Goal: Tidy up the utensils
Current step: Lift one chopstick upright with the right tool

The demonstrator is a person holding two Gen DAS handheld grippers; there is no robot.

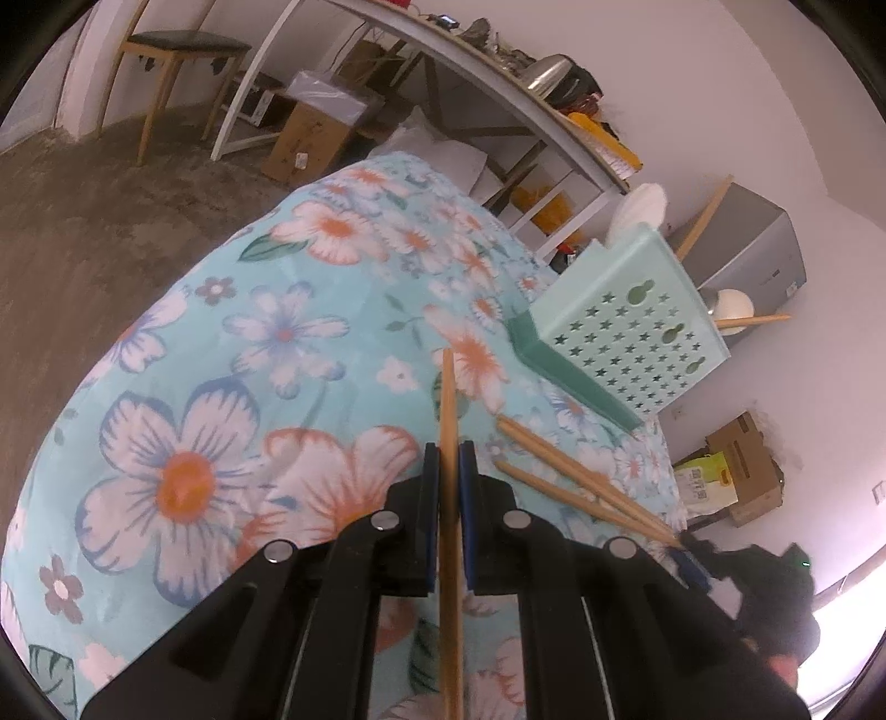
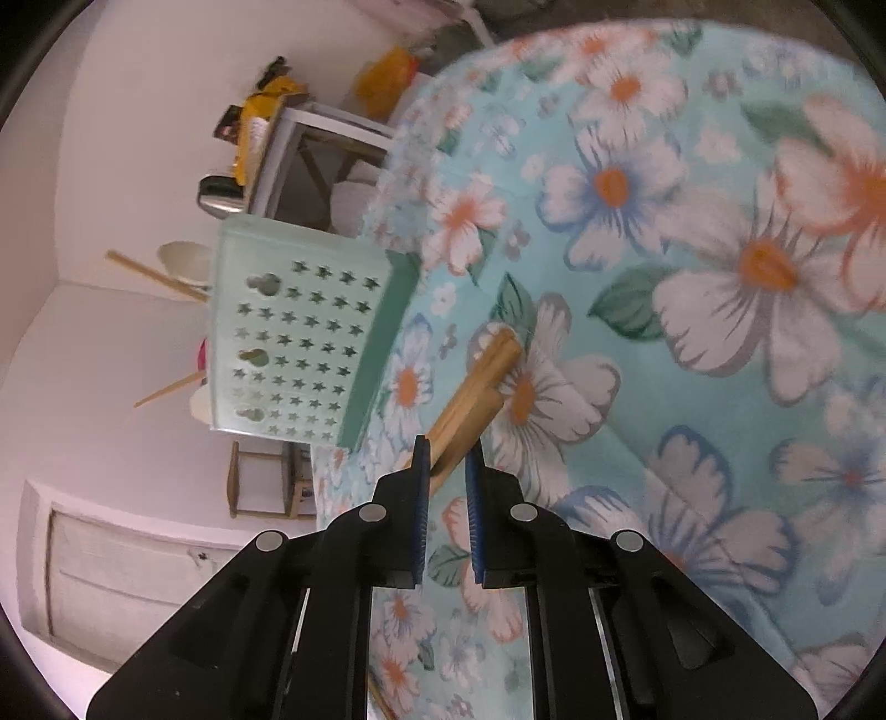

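A single wooden chopstick (image 1: 447,399) runs straight out between the pads of my left gripper (image 1: 448,448), which is shut on it above the floral cloth. My right gripper (image 2: 447,448) is shut on a small bundle of chopsticks (image 2: 482,376) near its fingertips. In the left wrist view that same bundle (image 1: 559,471) slants down into the right gripper (image 1: 692,559) at the lower right. The mint-green utensil holder (image 1: 626,338) with star-shaped holes stands at the table's far edge, and the right wrist view shows this holder (image 2: 293,332) to the left of the bundle.
The holder has chopsticks (image 1: 703,216) and a white spoon (image 1: 733,304) sticking out of it. The table wears a blue floral cloth (image 1: 277,387). Beyond it are a white shelf (image 1: 498,94), cardboard boxes (image 1: 310,138) and a wooden chair (image 1: 177,50).
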